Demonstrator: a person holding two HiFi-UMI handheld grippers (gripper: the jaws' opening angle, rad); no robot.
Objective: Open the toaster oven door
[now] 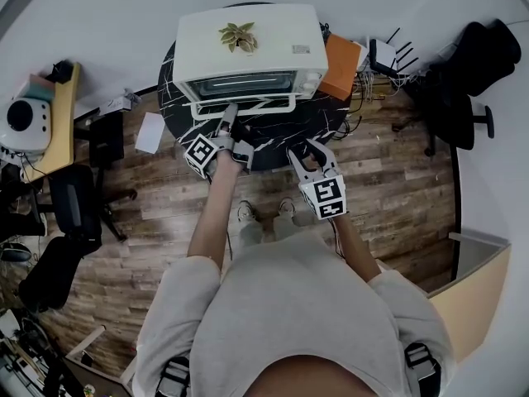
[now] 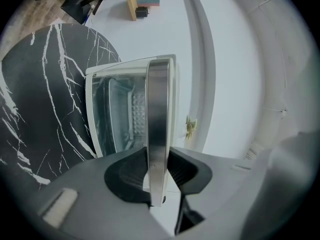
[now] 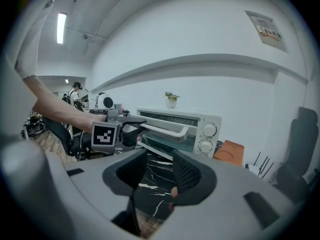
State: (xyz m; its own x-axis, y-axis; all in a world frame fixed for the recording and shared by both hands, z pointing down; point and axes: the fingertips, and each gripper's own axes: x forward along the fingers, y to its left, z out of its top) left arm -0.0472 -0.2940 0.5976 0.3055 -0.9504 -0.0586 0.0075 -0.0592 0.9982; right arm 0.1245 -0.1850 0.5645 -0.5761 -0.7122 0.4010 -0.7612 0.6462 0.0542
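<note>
A white toaster oven (image 1: pixel 248 52) stands on a round black marble table (image 1: pixel 281 143). Its glass door (image 2: pixel 117 119) is tilted partly open, away from the oven front. My left gripper (image 1: pixel 227 122) is shut on the metal door handle (image 2: pixel 157 134), which runs between its two pads (image 2: pixel 131 174). In the right gripper view the left gripper (image 3: pixel 127 129) grips the left part of the handle (image 3: pixel 165 129). My right gripper (image 1: pixel 312 151) hangs at the table's near edge, right of the left one, open (image 3: pixel 159 171) with nothing between its fingers.
A small potted plant (image 1: pixel 238 36) sits on top of the oven. An orange box (image 1: pixel 340 66) and a router (image 1: pixel 382 56) lie to its right. Black office chairs (image 1: pixel 475 64) stand at right and left (image 1: pixel 74 205). A white sheet (image 1: pixel 150 132) lies on the wooden floor.
</note>
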